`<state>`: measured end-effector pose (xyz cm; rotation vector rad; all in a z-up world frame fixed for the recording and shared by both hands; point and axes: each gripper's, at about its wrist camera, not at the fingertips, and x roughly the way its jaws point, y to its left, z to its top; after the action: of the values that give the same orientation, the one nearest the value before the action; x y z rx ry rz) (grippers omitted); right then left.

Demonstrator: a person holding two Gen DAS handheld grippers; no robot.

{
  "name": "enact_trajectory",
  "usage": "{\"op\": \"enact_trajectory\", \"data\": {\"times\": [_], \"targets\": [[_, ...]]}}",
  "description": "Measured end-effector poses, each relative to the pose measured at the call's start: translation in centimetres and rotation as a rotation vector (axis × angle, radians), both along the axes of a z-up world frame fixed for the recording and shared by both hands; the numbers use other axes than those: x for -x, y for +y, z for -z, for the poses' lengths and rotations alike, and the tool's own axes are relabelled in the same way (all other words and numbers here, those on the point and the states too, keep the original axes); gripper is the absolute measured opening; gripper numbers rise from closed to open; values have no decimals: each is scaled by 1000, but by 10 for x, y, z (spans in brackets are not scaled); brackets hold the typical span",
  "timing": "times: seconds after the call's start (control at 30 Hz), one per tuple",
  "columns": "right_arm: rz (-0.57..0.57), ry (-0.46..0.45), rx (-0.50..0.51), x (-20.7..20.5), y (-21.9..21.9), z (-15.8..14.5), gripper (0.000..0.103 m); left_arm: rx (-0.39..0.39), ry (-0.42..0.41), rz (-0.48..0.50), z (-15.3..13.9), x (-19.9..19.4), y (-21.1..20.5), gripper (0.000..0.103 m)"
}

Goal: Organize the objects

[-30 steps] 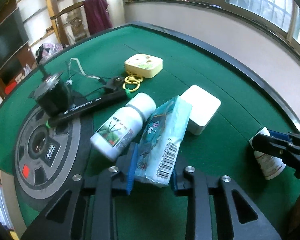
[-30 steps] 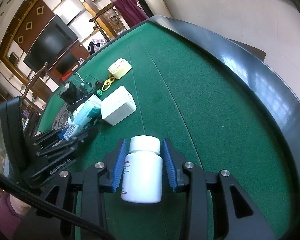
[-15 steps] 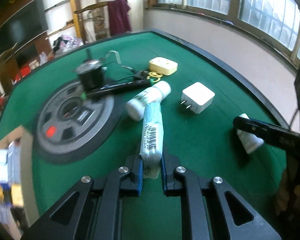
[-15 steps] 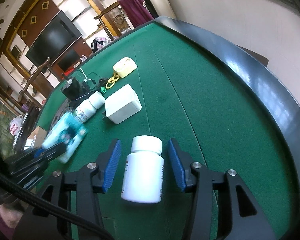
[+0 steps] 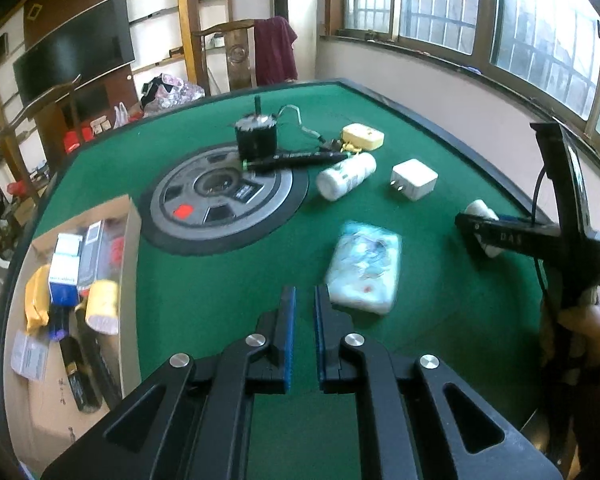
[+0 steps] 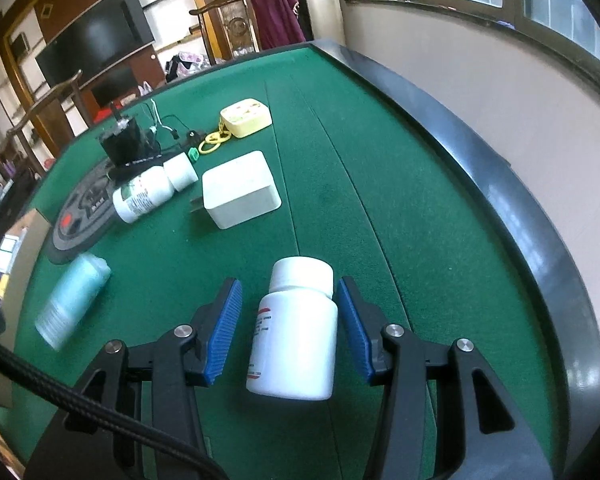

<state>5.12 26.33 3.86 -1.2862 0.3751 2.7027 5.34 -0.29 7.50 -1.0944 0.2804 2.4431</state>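
The tissue pack (image 5: 363, 267) now lies blurred on the green surface (image 5: 204, 292) just ahead and to the right of the left gripper (image 5: 302, 304), whose jaws are pressed nearly together with nothing between them. A second ago that pack sat pinched between those jaws; half a second ago it was still clamped there, held lengthwise. In the right wrist view the same pack (image 6: 73, 300) shows far to the left of the right gripper (image 6: 290, 324).

The white pill bottle (image 6: 296, 332) lies between the right gripper's jaws, cap pointing away, with a clear gap on each side; the blue pads do not touch it. A second ago those jaws were clamped on the bottle; they have since spread. In the left wrist view the bottle (image 5: 480, 216) is seen well off to the right, partly behind the right gripper (image 5: 496, 236).

Farther ahead of the left jaws lie a labelled white bottle (image 5: 346, 176) on its side, a white charger (image 5: 414, 179), a black marker (image 5: 296, 159), a black motor (image 5: 256, 140) and a yellow box (image 5: 363, 136). To the left of the jaws a cardboard box (image 5: 130, 240) holding small packages has come into view, which was not visible a second ago.
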Motion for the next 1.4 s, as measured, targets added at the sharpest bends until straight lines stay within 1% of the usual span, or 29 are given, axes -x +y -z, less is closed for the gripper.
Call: {"op": "enact_trajectory", "data": {"times": [0.13,0.3,0.33,0.37,0.4,0.43,0.47,0.53,0.67,1.0,1.33,1.4], "targets": [[14,-31,-55,-1,-9,0,48,7,-16,-8,8,-2,-5,7],[13,-41,-58,-4,-13,0,48,17,-17,9,9,-5,3,10],[15,-39,-55,-4,-12,0,48,26,-13,17,9,-5,7,16],[17,-36,-49,-4,-12,0,48,30,-9,20,9,-6,10,27],[19,-32,-42,-5,-11,0,48,35,-2,24,8,-6,13,33],[19,-28,-36,-5,-9,0,48,38,9,28,7,-7,16,43],[19,-27,-34,-5,-9,-1,48,42,23,32,6,-9,20,46],[17,-22,-26,-5,-9,-1,50,52,41,42,4,-10,26,47],[6,-13,-5,-5,-8,-1,55,75,41,61,6,-7,42,49],[4,1,28,-5,-7,-2,56,130,29,95,23,3,76,49],[-2,-3,14,-3,-10,-1,59,145,-24,101,46,17,89,49],[-6,-6,4,-3,-12,-1,60,155,-16,100,49,17,92,49]]}}
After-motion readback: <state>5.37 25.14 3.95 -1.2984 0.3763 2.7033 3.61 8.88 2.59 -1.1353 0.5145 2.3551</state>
